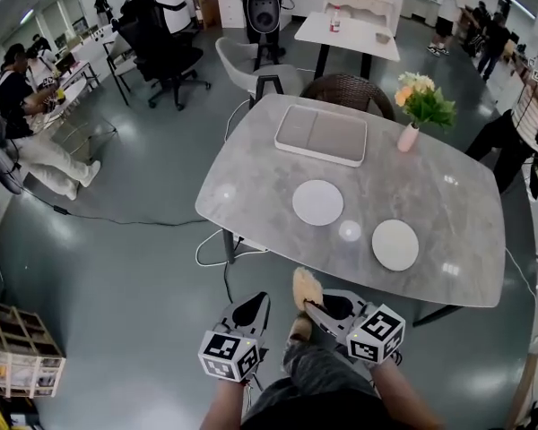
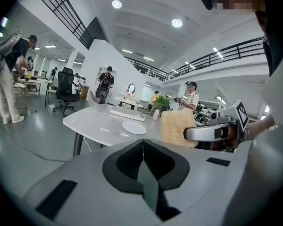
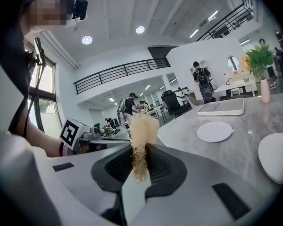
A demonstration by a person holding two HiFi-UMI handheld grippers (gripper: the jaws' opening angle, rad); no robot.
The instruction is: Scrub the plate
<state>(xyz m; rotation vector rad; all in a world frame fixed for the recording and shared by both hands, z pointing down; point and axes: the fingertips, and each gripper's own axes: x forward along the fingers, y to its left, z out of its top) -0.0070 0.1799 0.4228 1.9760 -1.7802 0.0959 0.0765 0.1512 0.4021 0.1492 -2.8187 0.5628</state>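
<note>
Two white plates lie on the grey marble table (image 1: pixel 269 164): one near the middle (image 1: pixel 318 202), one nearer the right front (image 1: pixel 395 245). Both grippers hover short of the table's front edge, above the person's lap. My right gripper (image 1: pixel 312 305) is shut on a tan fibrous scrubber (image 1: pixel 306 288), whose tuft sticks out past the jaws (image 3: pixel 142 132). My left gripper (image 1: pixel 255 302) is shut with nothing in it (image 2: pixel 142 143). In the right gripper view the two plates (image 3: pixel 215 131) (image 3: pixel 278 157) lie ahead to the right. The left gripper view shows one plate (image 2: pixel 134 127) and the scrubber (image 2: pixel 178 128).
A white rectangular tray (image 1: pixel 321 135) lies at the table's far side, with a pink vase of flowers (image 1: pixel 409 136) to its right. Chairs (image 1: pixel 348 90) stand behind the table. Cables (image 1: pixel 217 256) run on the floor under its left edge. People sit and stand around the room.
</note>
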